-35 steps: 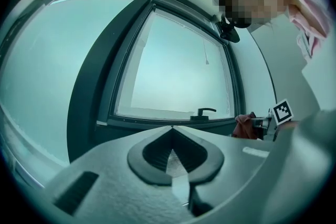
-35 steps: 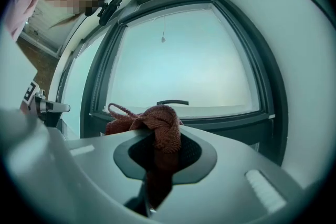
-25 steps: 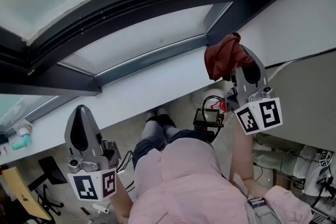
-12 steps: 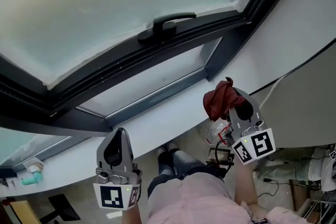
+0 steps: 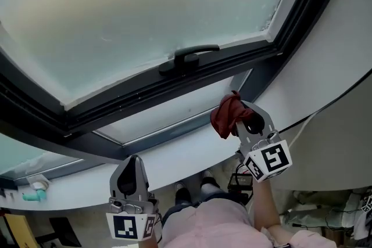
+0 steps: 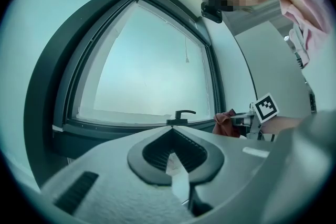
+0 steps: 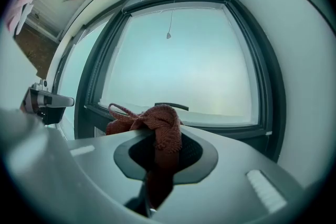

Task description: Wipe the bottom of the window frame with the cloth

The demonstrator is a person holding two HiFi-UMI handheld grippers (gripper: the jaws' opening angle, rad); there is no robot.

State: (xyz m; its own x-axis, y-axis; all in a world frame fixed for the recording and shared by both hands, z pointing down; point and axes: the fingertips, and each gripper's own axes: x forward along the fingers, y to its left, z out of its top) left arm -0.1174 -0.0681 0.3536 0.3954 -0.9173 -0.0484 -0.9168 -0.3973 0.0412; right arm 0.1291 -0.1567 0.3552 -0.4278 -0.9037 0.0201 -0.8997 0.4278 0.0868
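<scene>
Right hand-held gripper (image 5: 237,120), clamped on the cloth (image 5: 225,116), has shifted off the sill (image 5: 192,153) to the right end of the frame (image 5: 165,132) bottom; contact unclear. Left hand-held gripper (image 5: 132,164) is closed and empty, near me. I reckon the wipe starts now, going left.

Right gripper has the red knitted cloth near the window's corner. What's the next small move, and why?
Probably ease the right gripper forward until the red knitted cloth presses on the dark grey bottom rail of the window frame. Its jaws are shut on the cloth at the rail's right end; contact isn't clear.
</scene>
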